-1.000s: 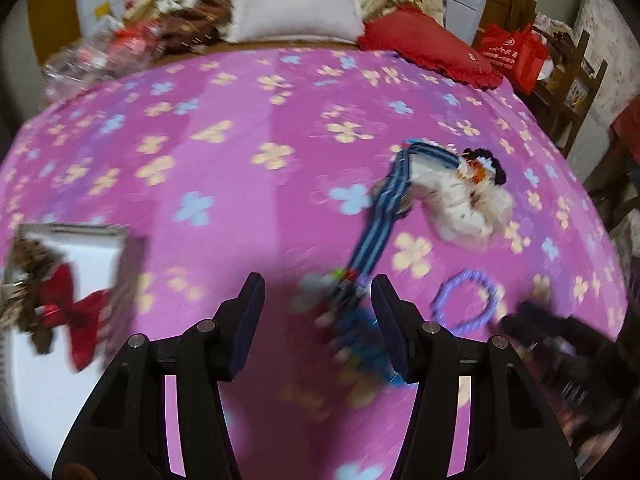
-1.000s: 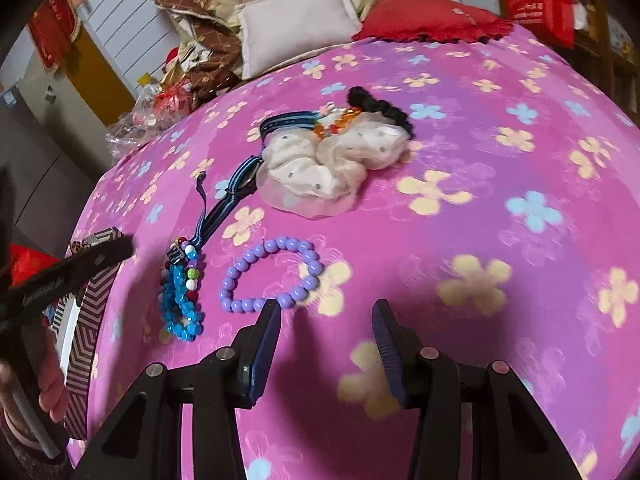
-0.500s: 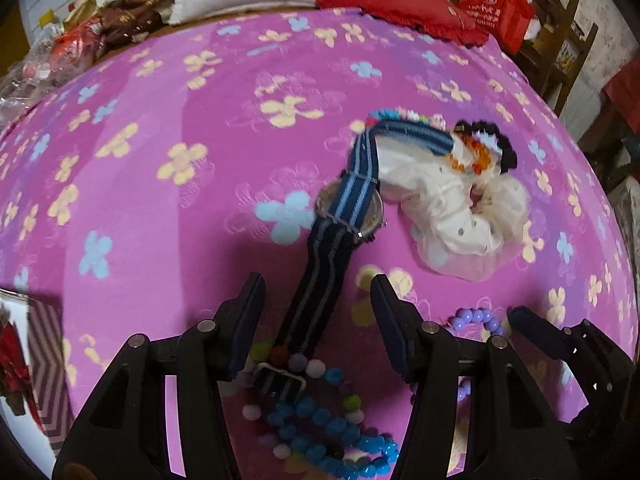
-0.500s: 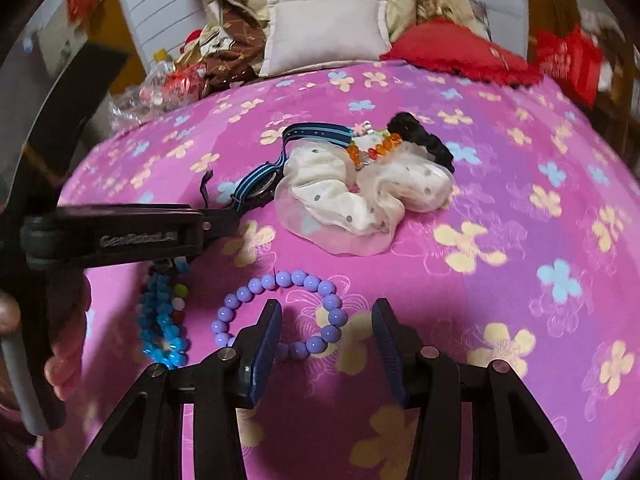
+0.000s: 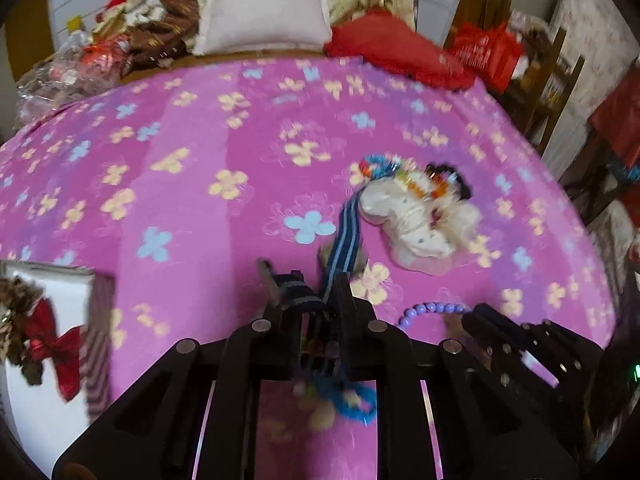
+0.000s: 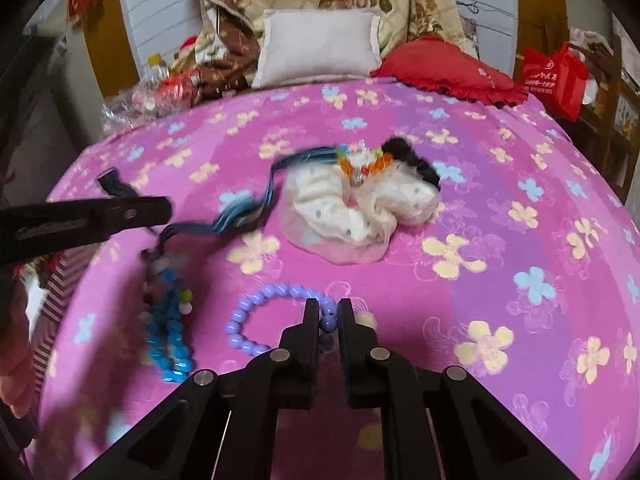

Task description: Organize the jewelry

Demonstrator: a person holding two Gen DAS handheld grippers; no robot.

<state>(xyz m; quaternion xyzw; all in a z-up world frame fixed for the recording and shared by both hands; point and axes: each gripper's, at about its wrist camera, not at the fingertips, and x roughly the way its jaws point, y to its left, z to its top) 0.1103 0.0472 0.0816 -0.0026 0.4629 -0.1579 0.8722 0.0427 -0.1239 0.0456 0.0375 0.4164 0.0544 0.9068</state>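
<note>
My left gripper (image 5: 310, 300) is shut on the blue striped watch strap (image 5: 346, 236) and lifts its near end off the pink bedspread; the same strap (image 6: 240, 216) hangs blurred in the right wrist view. A blue bead bracelet (image 6: 168, 332) lies under it. My right gripper (image 6: 329, 312) is shut on the purple bead bracelet (image 6: 256, 304), which still lies on the spread. A white scrunchie (image 6: 360, 208) with orange beads and a black hair tie sits behind.
A white gift box (image 5: 48, 320) with a red bow (image 5: 56, 340) stands at the left. A grey pillow (image 6: 316, 46), a red cushion (image 6: 448, 68), bags and clutter line the far edge of the bed. A wooden chair (image 5: 552, 84) stands at the right.
Both grippers went from open to shut. The left closed on the watch strap and pulled it up and back. The right moved forward and closed on the purple bracelet.
</note>
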